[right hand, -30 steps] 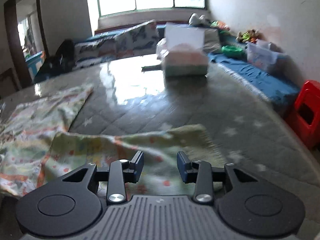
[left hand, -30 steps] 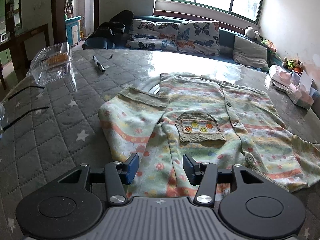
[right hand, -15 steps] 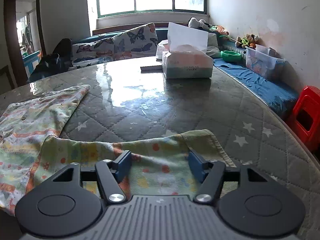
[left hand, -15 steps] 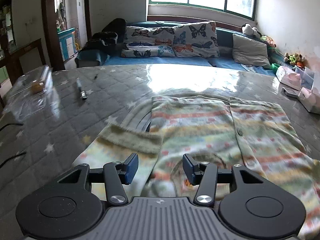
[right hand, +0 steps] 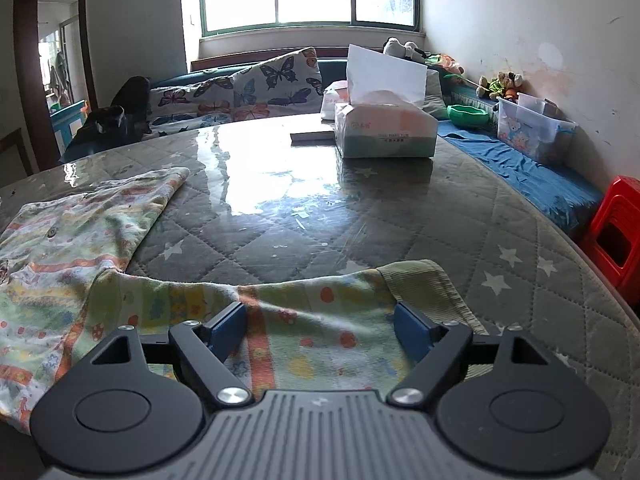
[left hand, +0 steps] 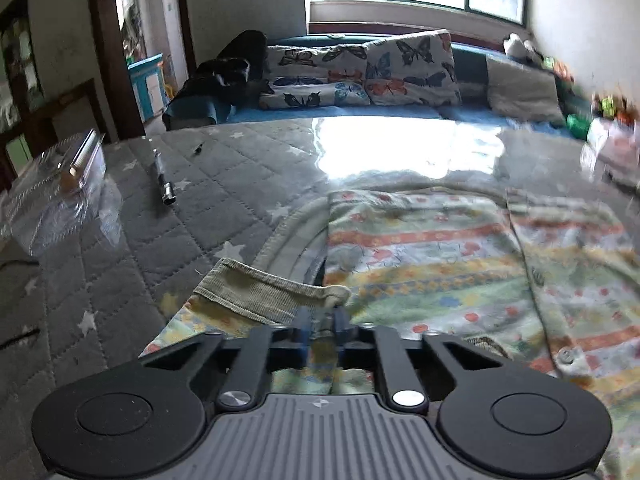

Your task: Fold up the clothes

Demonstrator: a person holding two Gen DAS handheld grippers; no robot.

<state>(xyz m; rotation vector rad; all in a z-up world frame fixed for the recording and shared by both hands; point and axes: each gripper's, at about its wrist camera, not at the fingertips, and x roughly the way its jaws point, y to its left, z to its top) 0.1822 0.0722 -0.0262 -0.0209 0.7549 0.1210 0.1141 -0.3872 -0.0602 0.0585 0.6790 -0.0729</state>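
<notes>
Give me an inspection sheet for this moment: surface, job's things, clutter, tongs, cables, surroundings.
Surface: quilted star-print table under a glossy clear cover.
Job's things: patterned cardigan spread flat; left sleeve folded inward, right sleeve lying outward.
Clutter: pen, clear box, tissue box.
Tongs: left tongs shut on the left sleeve's cuff; right tongs open over the right sleeve.
Cables: two dark cords at the left edge.
Surroundings: sofa with butterfly cushions, window, red stool.

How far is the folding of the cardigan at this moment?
Early stage. The left sleeve already lies folded in, and the left gripper is shut on it. The right gripper is open over the right sleeve, not yet folded. The cardigan body is still flat.
</notes>
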